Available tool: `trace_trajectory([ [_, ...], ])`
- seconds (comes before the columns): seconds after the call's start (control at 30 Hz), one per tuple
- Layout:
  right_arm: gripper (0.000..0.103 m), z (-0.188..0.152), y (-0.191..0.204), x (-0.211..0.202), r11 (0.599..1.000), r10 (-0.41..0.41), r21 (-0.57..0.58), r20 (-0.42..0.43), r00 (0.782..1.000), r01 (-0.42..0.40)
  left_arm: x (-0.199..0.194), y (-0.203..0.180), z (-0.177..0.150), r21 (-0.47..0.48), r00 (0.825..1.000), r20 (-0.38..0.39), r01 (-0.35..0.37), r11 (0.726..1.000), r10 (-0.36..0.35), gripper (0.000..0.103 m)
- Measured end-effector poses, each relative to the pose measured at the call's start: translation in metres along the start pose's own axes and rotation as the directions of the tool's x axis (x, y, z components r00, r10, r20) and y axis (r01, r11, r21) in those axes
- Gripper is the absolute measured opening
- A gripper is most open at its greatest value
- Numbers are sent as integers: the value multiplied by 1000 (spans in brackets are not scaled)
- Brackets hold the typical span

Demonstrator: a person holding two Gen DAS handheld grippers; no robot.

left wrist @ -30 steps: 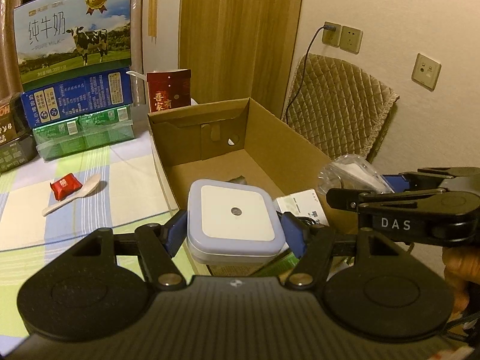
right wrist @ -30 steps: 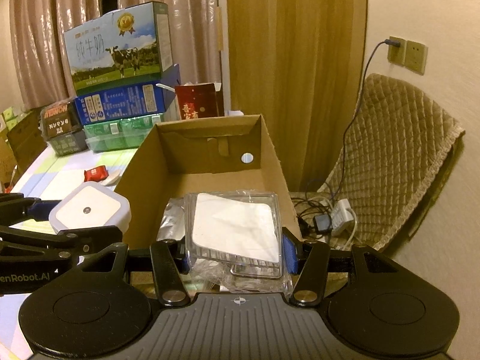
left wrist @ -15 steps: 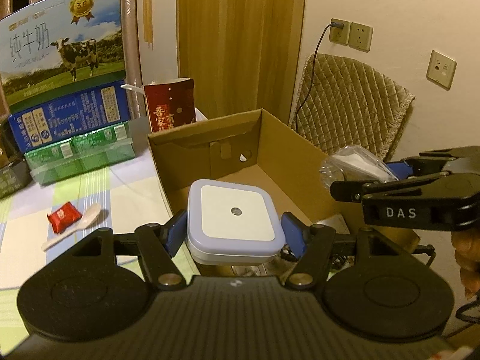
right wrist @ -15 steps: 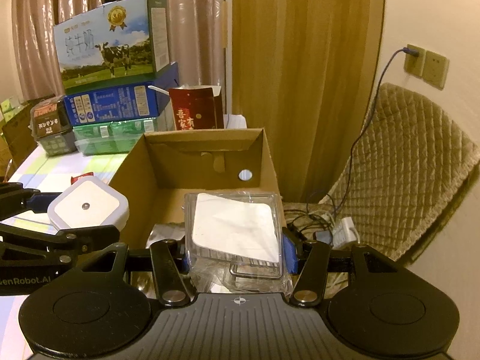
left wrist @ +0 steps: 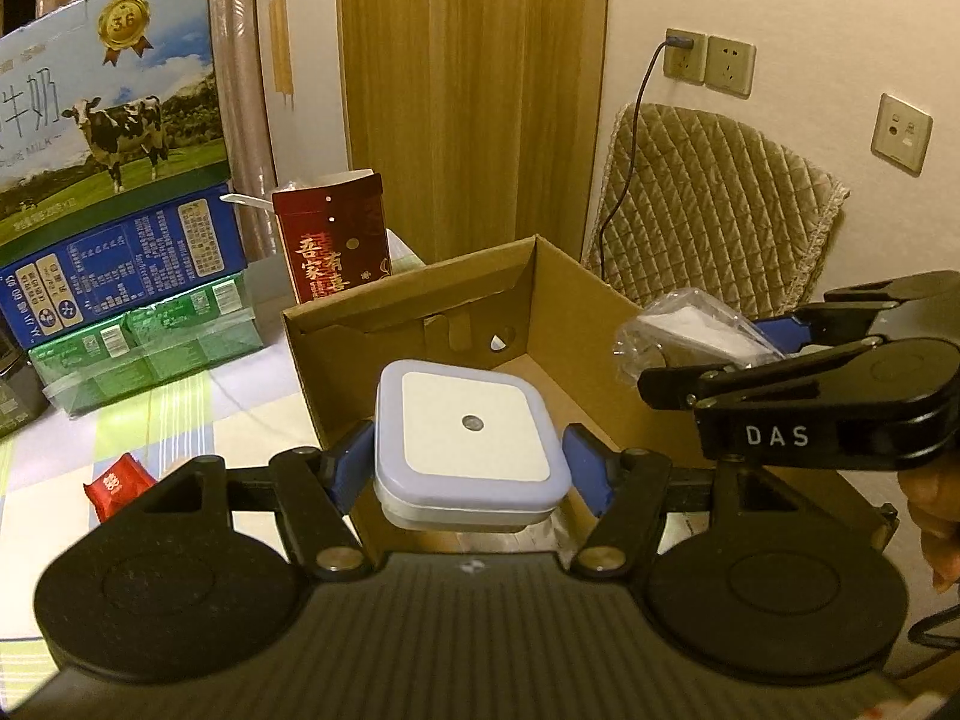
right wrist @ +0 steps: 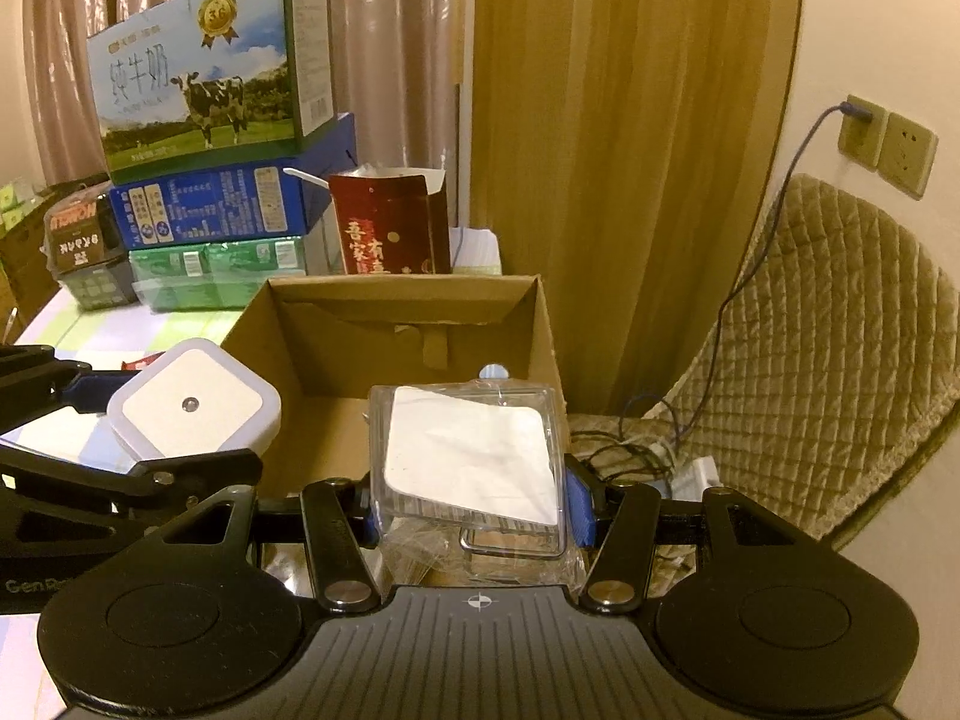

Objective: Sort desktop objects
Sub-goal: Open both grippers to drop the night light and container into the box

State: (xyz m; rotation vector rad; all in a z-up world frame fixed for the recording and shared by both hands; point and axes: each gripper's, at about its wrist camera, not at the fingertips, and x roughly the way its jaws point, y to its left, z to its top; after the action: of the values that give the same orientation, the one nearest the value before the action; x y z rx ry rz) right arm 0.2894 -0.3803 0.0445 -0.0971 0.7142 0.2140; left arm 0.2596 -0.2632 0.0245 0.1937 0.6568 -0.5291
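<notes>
Far left on the table (left wrist: pixel 180 420) sits the stack of milk cartons (right wrist: pixel 204 66), with a small red packet (left wrist: pixel 117 483) lying on the striped cloth in front of it. Next comes the left gripper (left wrist: pixel 471 459), its 2 blue pads clamped on the sides of a square white night light (left wrist: pixel 471 441) held face up. The gripper holds it above the near left rim of the open cardboard box (left wrist: pixel 588 324), so the box interior lies just ahead and to the right of it.

Further right, the right gripper (right wrist: pixel 471 504) is closed on a clear plastic blister pack (right wrist: pixel 474 456) with a white square insert, held over the near end of the same box. Neither item has a long axis to speak of; both are squarish and held flat. My read is that both go into the box, and the right one is already over the opening while the left needs a short move rightward.

The left wrist view shows the red packet clearly and the right gripper from the side; the right wrist view alone shows the box's bare far floor and the cables on the floor beside the quilted chair (right wrist: pixel 840 324).
</notes>
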Motion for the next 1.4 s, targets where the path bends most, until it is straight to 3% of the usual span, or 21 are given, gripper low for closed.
trace_trajectory([
  [0.53,52,6,9,4,998,55,19,1,998,-55,-19,26,3,-25,997,37,-64,998,65,69],
  [0.6,57,9,10,3,997,72,38,9,997,-73,-22,28,1,-30,997,34,-69,997,70,69],
  [0.67,74,12,9,-1,995,73,59,32,997,-75,-25,31,-2,-30,997,29,-71,997,72,69],
  [1.07,79,5,20,-36,997,58,49,21,998,-59,-58,40,-19,-52,996,32,-87,995,89,76],
  [1.4,88,-2,61,-78,996,87,11,37,996,-87,-115,55,-31,-67,989,59,-128,989,132,84],
])
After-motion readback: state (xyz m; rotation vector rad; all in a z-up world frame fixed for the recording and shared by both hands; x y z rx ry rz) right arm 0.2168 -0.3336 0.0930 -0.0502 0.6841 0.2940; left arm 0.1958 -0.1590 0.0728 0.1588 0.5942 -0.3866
